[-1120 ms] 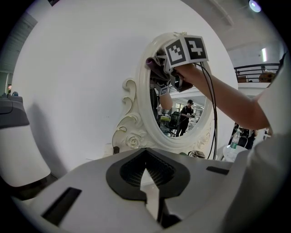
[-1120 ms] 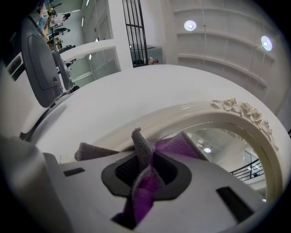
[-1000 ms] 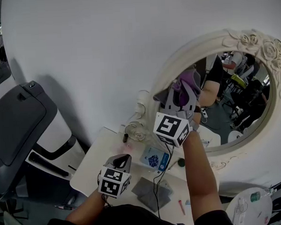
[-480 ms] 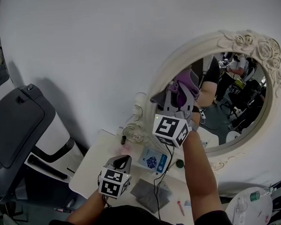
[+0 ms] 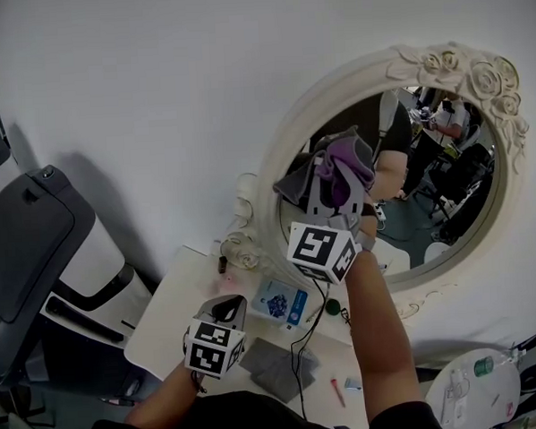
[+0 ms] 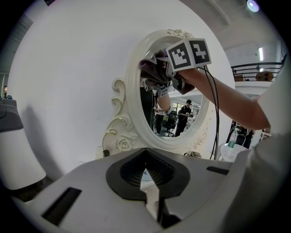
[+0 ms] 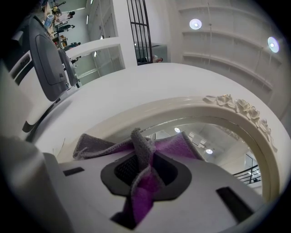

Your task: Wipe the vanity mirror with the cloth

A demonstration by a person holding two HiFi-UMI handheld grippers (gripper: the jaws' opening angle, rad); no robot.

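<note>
The oval vanity mirror [image 5: 433, 191] in an ornate cream frame [image 6: 132, 86] stands on a white table [image 5: 175, 313] against the wall. My right gripper [image 5: 334, 186] is shut on a purple and grey cloth [image 5: 344, 165]. It holds the cloth against the left part of the glass. In the right gripper view the cloth [image 7: 142, 157] bunches between the jaws of the right gripper [image 7: 143, 175], with the frame curving above. My left gripper [image 5: 226, 308] hovers low over the table, shut and empty. The left gripper [image 6: 152, 182] looks up at the cloth [image 6: 152, 68].
On the table lie a blue and white packet [image 5: 280, 304], a grey pad [image 5: 276, 366], a red pen [image 5: 336, 392] and a black cable. A grey and white machine [image 5: 37, 248] stands at the left. A round white stand [image 5: 474, 391] is at the bottom right.
The head view has drifted slightly, so the mirror sits a little further left. The right gripper still presses the cloth on the glass at about the same spot. The left gripper has barely moved.
</note>
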